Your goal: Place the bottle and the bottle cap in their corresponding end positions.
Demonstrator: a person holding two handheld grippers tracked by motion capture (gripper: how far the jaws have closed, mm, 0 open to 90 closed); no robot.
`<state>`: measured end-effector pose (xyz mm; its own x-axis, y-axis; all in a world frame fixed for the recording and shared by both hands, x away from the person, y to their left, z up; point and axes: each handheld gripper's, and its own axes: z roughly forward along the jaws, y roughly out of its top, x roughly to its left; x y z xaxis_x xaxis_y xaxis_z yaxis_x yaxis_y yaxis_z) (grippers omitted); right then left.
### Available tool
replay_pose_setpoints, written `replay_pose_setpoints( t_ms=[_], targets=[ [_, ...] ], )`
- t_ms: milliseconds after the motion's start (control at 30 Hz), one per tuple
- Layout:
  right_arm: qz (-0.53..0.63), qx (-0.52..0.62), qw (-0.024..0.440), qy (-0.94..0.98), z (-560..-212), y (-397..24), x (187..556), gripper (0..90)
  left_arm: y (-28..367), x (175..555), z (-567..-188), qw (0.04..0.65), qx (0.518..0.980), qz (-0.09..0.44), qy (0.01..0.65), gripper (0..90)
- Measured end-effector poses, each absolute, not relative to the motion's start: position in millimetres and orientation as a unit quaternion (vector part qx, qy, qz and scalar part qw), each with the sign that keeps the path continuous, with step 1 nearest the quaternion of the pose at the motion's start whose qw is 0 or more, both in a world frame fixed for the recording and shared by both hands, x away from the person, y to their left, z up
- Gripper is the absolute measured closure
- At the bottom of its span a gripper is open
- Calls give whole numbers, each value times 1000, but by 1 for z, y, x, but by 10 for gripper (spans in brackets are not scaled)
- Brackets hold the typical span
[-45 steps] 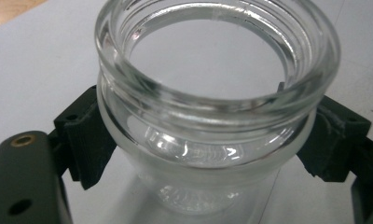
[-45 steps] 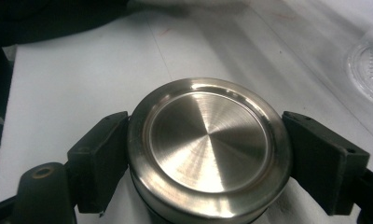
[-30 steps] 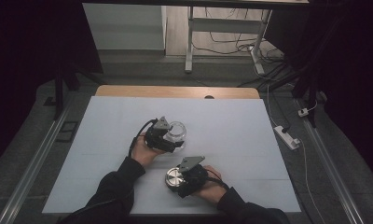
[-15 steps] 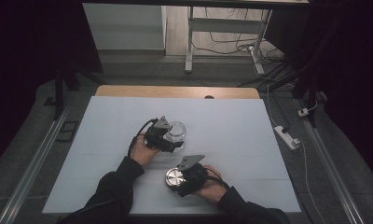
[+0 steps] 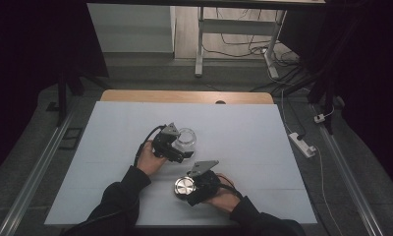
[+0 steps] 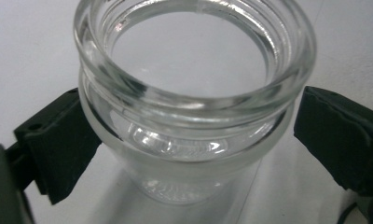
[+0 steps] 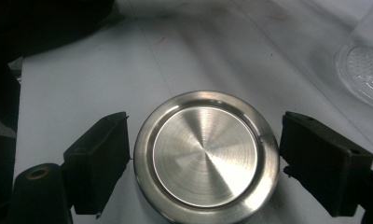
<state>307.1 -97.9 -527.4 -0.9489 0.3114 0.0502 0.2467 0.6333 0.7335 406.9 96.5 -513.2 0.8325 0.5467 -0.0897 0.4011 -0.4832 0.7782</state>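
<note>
Tabletop: both tongs low, level.

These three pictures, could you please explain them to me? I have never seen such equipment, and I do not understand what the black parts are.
A person sits at a white table with a hand-held two-jaw gripper in each hand. One picture looks down from above. The other two come from cameras riding on the grippers.

The left gripper has an open glass jar between its jaws; they have just been opening and no longer press it. The right gripper has a round metal lid between its jaws, slightly apart from it. Nothing is gripped.
</note>
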Motion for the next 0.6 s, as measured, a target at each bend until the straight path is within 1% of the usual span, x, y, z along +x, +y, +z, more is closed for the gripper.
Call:
replay_pose_setpoints(
  t_ms=[100, 400, 600],
  targets=[
    [400, 154, 41, 903, -525, -99, 307, 146, 98, 405, -511, 426, 858, 82, 276, 0],
    [411, 155, 39, 897, -517, -104, 306, 107, 106, 396, -504, 428, 856, 85, 278, 0],
    [418, 157, 34, 894, -513, -107, 304, 87, 114, 386, -501, 425, 860, 78, 271, 0]
  ],
)
